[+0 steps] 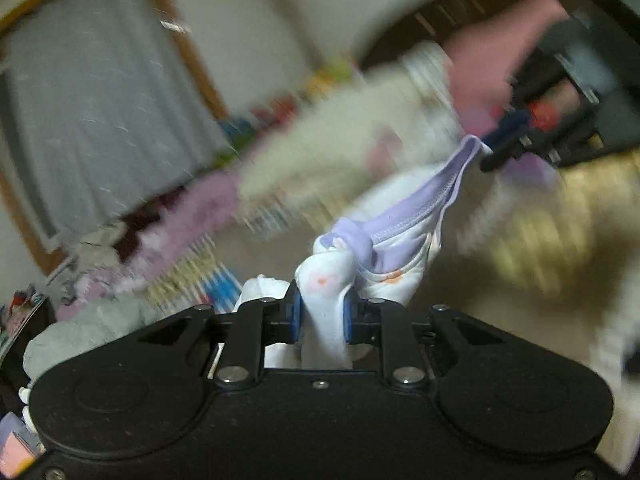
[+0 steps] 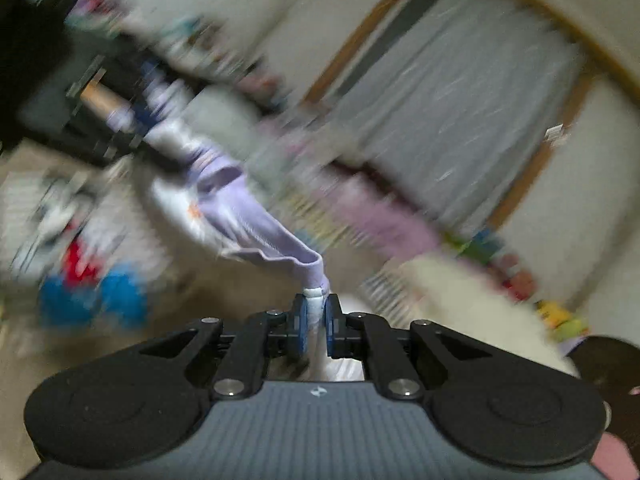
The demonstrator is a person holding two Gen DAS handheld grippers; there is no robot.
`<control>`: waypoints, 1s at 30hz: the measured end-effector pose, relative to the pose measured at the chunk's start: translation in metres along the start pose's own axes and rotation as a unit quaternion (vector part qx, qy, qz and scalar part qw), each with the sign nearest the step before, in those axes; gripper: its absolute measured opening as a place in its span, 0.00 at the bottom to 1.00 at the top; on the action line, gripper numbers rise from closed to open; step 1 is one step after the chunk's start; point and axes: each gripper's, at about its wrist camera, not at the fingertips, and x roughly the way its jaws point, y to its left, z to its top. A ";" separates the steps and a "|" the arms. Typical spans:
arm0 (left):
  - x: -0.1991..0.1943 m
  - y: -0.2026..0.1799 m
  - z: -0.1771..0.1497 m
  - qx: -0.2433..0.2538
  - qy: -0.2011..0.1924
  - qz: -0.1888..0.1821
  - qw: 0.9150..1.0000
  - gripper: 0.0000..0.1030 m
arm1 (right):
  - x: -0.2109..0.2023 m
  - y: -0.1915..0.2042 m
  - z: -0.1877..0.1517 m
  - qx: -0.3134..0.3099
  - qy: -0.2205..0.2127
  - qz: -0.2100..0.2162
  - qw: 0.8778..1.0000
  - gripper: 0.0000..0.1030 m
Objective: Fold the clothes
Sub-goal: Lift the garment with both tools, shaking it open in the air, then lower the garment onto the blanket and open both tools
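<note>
A small white garment with a lilac trimmed edge [image 1: 404, 224] hangs stretched in the air between my two grippers. My left gripper [image 1: 322, 312] is shut on a bunched white corner of it. My right gripper [image 2: 316, 316] is shut on the other end, at the lilac band [image 2: 240, 208]. In the left wrist view the right gripper [image 1: 504, 148] shows at the upper right, holding the far end. In the right wrist view the left gripper [image 2: 120, 120] shows blurred at the upper left. Both views are motion-blurred.
A grey curtain [image 1: 92, 112] in a wooden frame fills the wall behind. Piles of clothes lie below: lilac [image 1: 192, 216], cream [image 1: 320, 148] and grey [image 1: 88, 328] ones. Red and blue items [image 2: 88, 284] lie on the pale floor at the left of the right wrist view.
</note>
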 end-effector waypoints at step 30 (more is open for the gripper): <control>-0.012 0.031 -0.076 -0.388 0.048 -0.071 0.918 0.54 | 0.040 -0.002 -0.151 0.363 0.082 0.190 0.908 0.29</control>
